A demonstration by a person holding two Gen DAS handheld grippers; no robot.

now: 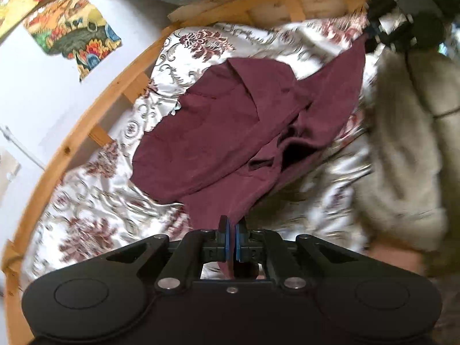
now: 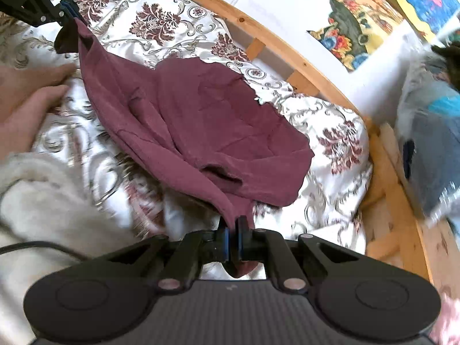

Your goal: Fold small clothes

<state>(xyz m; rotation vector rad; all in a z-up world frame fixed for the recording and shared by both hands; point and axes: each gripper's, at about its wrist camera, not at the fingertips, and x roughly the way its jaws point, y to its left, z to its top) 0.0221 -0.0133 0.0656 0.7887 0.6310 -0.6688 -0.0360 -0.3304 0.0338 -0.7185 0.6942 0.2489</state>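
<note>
The left gripper [image 1: 232,237] and right gripper [image 2: 233,237] are each clamped on an edge of the maroon garment [image 1: 230,120], which sags at frame centre over the bed [image 1: 95,218], creased and apparently not yet folded.

Both the left gripper [image 1: 232,237] and right gripper [image 2: 233,237] are matte black with blue pads, silver screws and round side discs, beside fluffy cream sleeves [image 1: 402,158] and bare skin.
</note>
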